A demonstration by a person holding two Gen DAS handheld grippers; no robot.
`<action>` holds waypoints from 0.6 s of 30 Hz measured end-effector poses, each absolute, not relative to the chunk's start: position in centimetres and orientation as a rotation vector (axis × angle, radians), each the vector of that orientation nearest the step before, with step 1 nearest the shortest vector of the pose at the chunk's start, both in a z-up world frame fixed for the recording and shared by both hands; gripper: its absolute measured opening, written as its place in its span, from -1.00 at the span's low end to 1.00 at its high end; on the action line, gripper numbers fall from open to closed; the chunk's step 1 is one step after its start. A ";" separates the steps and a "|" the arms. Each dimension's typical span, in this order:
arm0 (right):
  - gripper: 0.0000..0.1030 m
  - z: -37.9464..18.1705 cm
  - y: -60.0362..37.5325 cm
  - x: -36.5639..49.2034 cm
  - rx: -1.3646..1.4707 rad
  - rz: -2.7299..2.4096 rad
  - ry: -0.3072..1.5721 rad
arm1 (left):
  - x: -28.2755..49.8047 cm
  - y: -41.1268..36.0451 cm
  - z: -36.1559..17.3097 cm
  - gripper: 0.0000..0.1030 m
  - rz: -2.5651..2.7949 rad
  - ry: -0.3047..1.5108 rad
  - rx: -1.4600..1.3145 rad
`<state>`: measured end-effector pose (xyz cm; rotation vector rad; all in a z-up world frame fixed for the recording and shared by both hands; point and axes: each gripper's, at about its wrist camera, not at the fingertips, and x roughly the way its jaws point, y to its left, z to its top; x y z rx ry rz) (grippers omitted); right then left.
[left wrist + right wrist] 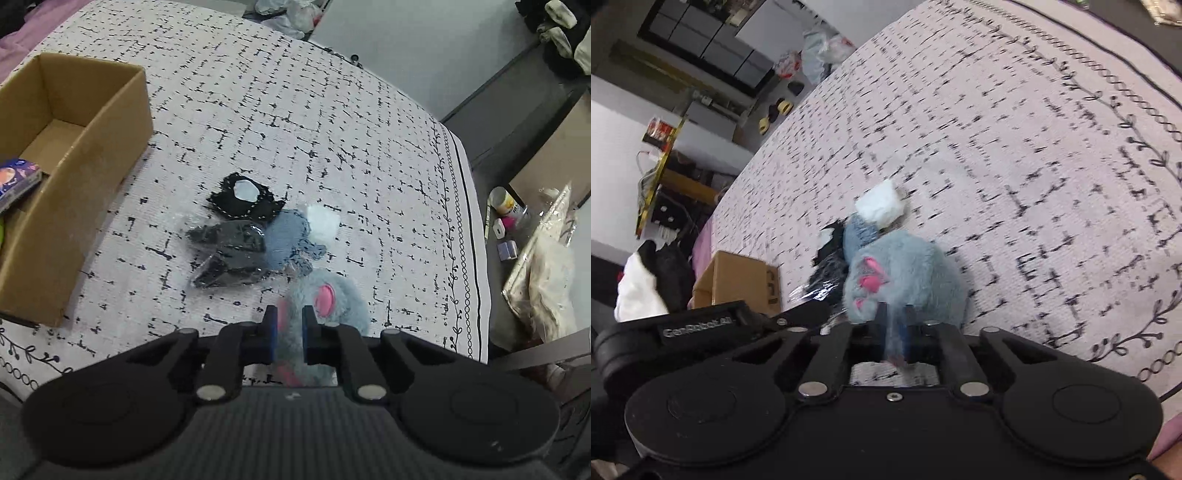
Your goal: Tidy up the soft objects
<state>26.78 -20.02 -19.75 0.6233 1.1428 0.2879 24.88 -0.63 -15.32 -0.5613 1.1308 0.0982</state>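
"GenRobot.AI" marks the left tool [827,325] – both tools, right tool [894,321] too, clench the blurred plush [908,273].

Even, soft indoor light, faint shadows; fisheye bending at edges (right wrist view motion-blurred)

Cardboard box [74,177] left, soft pile [251,236] centre, bedspread [369,155] beyond clear
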 end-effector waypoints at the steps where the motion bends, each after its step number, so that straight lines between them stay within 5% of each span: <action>1: -0.38 -19.9 -20.3 26.7 0.621 0.279 1.140 | 24.9 -0.8 -15.4 -0.78 0.103 1.133 -0.556; 7: 0.00 -20.1 -21.2 27.6 0.658 0.284 1.127 | 25.8 -1.0 -16.5 -0.57 0.095 1.149 -0.595; 16: -0.01 -22.5 -20.9 29.7 0.683 0.237 1.197 | 27.9 -1.0 -18.6 -0.44 0.126 1.186 -0.612; 18: -0.18 -23.2 -20.9 29.9 0.695 0.226 1.218 | 28.2 -1.2 -19.1 -0.45 0.134 1.203 -0.596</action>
